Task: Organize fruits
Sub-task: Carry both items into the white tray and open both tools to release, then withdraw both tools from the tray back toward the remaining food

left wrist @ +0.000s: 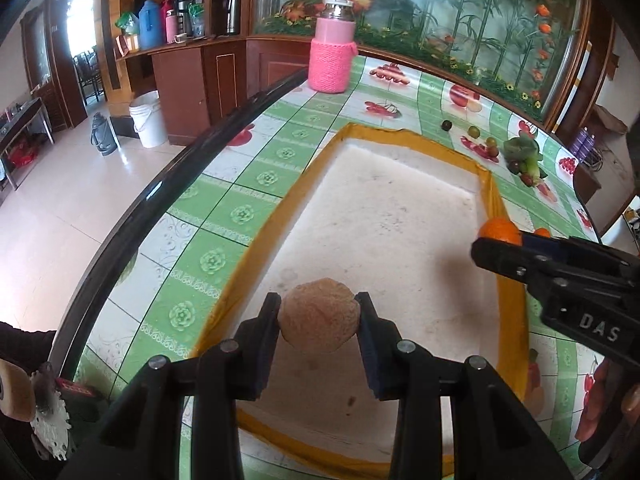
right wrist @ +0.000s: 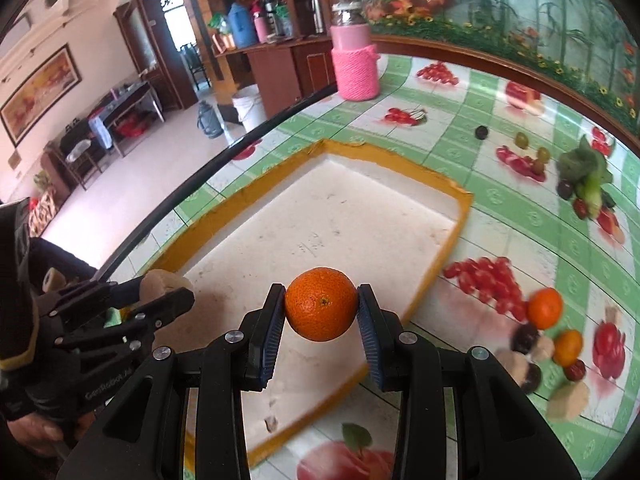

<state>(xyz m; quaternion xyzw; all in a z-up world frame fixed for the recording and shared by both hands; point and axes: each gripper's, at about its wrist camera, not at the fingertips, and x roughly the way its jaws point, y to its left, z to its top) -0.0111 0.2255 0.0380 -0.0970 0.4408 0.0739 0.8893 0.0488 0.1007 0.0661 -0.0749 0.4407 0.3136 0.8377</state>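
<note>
Right wrist view: right claw (right wrist: 321,307) pinches round orange tangerine (right wrist: 321,303), left claw (left wrist: 318,322) pinches tan lumpy fruit (left wrist: 317,314), both above white yellow-rimmed tray (right wrist: 460,216). Risk: round fruits roll on release, claws collide.

White letters "DAS" stand on the black body of the right tool (left wrist: 496,240); no other text is legible.

Bright daylight, glare on glass, fisheye-warped edges, slight blur.
</note>
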